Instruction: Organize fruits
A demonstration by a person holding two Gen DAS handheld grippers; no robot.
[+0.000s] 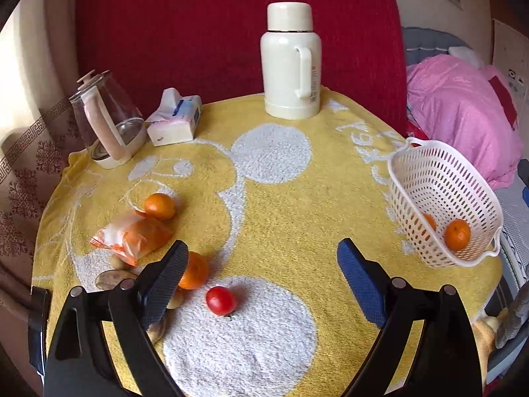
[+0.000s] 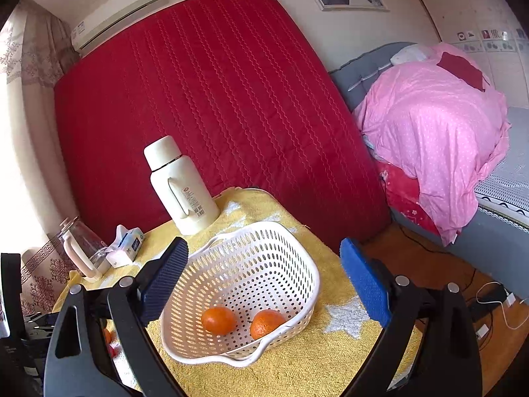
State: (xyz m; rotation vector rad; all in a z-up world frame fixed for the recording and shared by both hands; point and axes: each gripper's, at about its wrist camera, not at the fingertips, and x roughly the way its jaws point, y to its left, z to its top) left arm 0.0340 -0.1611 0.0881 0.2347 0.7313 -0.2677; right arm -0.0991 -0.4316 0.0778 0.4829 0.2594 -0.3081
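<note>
Two round orange tangerines [image 2: 219, 320] are already lodged in the white perforated plastic basket [image 2: 264, 241], which is set near the right edge of the bench [image 1: 297, 198], itself draped in a yellow towel with white patches. The sorting is judged to be partly done. Left loose toward the near left corner are a small red tomato-like fruit [image 1: 221, 300], an orange tangerine [image 1: 195, 271] partly hidden behind one finger, and another tangerine [image 1: 160, 205] farther back, just beside a crumpled orange plastic bag [image 1: 132, 236]. A few small brownish items near the left edge cannot be identified. The left tool [image 1: 259, 284] is held with its jaws spread wide and nothing between them, hovering over the red fruit. The right tool [image 2: 261, 284] is likewise spread and empty above the basket. At the far edge a cream thermos jug [image 1: 291, 63], a tissue pack [image 1: 175, 119] and a glass kettle [image 1: 105, 119] are seen.
</note>
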